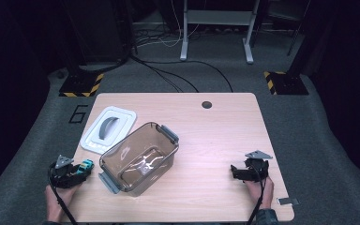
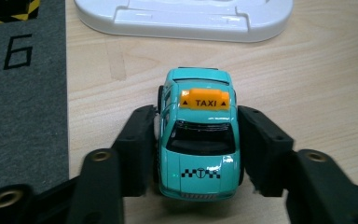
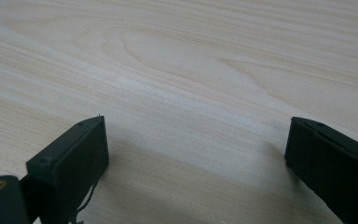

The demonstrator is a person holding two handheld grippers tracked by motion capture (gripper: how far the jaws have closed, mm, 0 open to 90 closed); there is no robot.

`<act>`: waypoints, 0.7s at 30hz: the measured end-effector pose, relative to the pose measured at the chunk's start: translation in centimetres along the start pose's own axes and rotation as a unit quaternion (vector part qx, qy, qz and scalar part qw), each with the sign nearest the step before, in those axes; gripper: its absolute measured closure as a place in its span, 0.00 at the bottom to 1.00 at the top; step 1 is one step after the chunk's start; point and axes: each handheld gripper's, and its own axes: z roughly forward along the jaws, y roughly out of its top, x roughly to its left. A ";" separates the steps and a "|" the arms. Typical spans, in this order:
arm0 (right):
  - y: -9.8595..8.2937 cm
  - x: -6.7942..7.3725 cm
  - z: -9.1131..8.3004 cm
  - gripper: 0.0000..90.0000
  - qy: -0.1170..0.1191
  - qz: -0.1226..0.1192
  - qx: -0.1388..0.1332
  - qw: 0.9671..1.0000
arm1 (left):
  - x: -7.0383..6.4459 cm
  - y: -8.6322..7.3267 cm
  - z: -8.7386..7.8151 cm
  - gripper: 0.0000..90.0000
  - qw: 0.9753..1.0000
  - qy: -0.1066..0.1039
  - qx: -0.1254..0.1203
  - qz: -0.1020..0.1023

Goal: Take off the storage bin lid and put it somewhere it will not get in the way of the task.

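A small turquoise toy taxi car with an orange "TAXI" roof sign (image 2: 199,149) sits between the two black jaws of the left gripper (image 2: 198,154), its wheels on the pale wooden table (image 2: 317,84). The jaws press against both flanks of the car, one on each side at door height, so the gripper is closed on the toy. The car's bonnet points back toward the camera and its tail faces the white plastic lid (image 2: 186,18) that lies a little farther along the table.

In the high view the left gripper (image 1: 82,169) rests near the table's left front edge, with the taxi (image 1: 87,165) showing as a turquoise spot at its tip, just beside the clear brown plastic storage box with grey latches (image 1: 139,157). The white lid (image 1: 108,129) lies behind the box, touching or nearly touching its far corner.

The right gripper (image 1: 234,172) rests at the right front of the table, well apart from the box. Its jaws stand wide apart with bare wood between them, holding nothing.
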 end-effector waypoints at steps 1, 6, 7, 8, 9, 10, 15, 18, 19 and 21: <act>0.0 0.0 0.0 0.06 0.000 0.001 0.000 1.000 | 0.0 0.0 0.0 0.56 1.000 0.001 0.001 0.000; 0.0 0.0 0.0 0.06 0.000 0.001 0.000 1.000 | -0.1 0.1 0.1 0.57 1.000 0.005 0.002 0.005; 0.0 0.0 0.0 0.06 0.000 0.001 0.001 1.000 | -0.2 0.1 0.0 0.57 1.000 0.005 0.002 0.006; 0.0 0.0 0.0 0.06 0.000 0.001 0.000 1.000 | -0.2 0.1 -0.1 0.57 1.000 0.008 -0.002 0.009; 0.0 0.0 0.0 0.06 0.000 0.001 0.000 1.000 | -0.2 0.1 -0.1 0.57 1.000 0.006 -0.001 0.010; 0.0 0.0 0.0 0.06 0.000 0.001 0.000 1.000 | -0.2 0.2 -0.2 0.57 1.000 0.005 0.000 0.012; 0.0 0.0 0.0 0.06 0.000 0.001 0.000 1.000 | -0.1 0.4 -0.4 0.57 1.000 0.000 0.000 0.011; 0.0 0.0 0.0 0.06 0.000 0.001 0.000 1.000 | -0.1 0.3 -0.1 0.57 1.000 0.001 0.002 0.009; 0.0 0.0 0.0 0.06 0.000 0.001 0.001 1.000 | 0.0 0.1 0.0 0.57 1.000 0.000 0.006 0.007; 0.0 0.0 0.0 0.06 0.000 0.001 0.000 1.000 | 0.0 0.1 0.0 0.56 1.000 -0.001 0.004 0.005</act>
